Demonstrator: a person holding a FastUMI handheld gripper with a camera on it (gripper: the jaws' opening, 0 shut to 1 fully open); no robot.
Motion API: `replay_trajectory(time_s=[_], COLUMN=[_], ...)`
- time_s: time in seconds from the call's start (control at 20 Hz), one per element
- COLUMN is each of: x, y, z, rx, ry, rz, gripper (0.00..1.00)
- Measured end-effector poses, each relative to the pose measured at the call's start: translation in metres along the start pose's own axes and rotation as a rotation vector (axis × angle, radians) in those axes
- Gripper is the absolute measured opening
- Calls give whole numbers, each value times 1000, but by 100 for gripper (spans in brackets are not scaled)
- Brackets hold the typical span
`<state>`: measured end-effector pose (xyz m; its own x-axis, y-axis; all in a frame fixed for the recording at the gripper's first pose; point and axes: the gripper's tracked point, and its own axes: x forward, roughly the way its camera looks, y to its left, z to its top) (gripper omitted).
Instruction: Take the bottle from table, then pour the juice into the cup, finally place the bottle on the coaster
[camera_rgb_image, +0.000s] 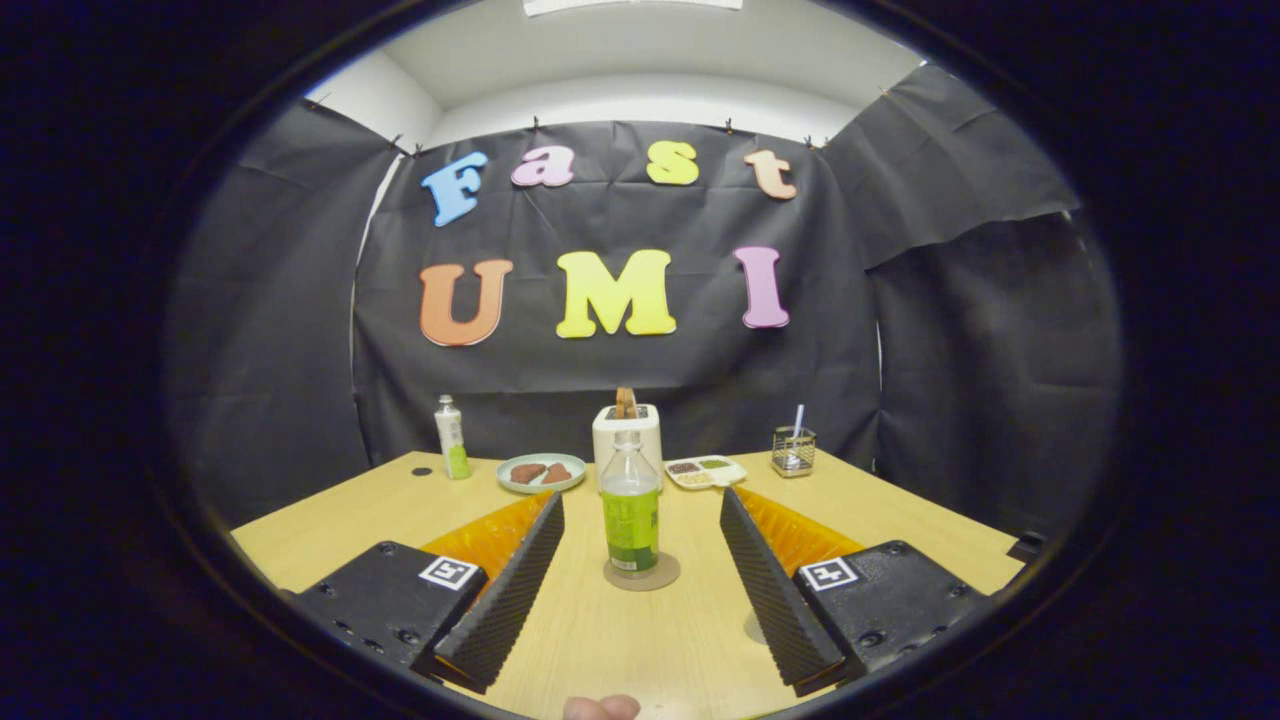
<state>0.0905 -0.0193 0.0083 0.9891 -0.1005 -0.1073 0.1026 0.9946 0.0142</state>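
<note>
A clear bottle (630, 500) with green juice and a green label stands upright on a round coaster (642, 573) on the wooden table (880, 510). My gripper (640, 505) is open, its fingers wide apart on either side of the bottle with a gap on each side. Neither finger touches the bottle. A rounded rim (752, 628), possibly the cup, peeks out beside the right finger (770, 570), mostly hidden.
Along the far edge of the table stand a small white-and-green bottle (451, 437), a plate of food (541, 472), a white toaster (626, 430), a divided snack tray (705, 471) and a wire holder (793, 450). A fingertip (600, 708) shows nearest to me.
</note>
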Motion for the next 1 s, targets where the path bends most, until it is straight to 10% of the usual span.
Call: replay_trajectory(time_s=[1.0], x=[-104], y=[8], z=[-24], rx=[-42], ry=[-60], rz=[83], gripper=[100])
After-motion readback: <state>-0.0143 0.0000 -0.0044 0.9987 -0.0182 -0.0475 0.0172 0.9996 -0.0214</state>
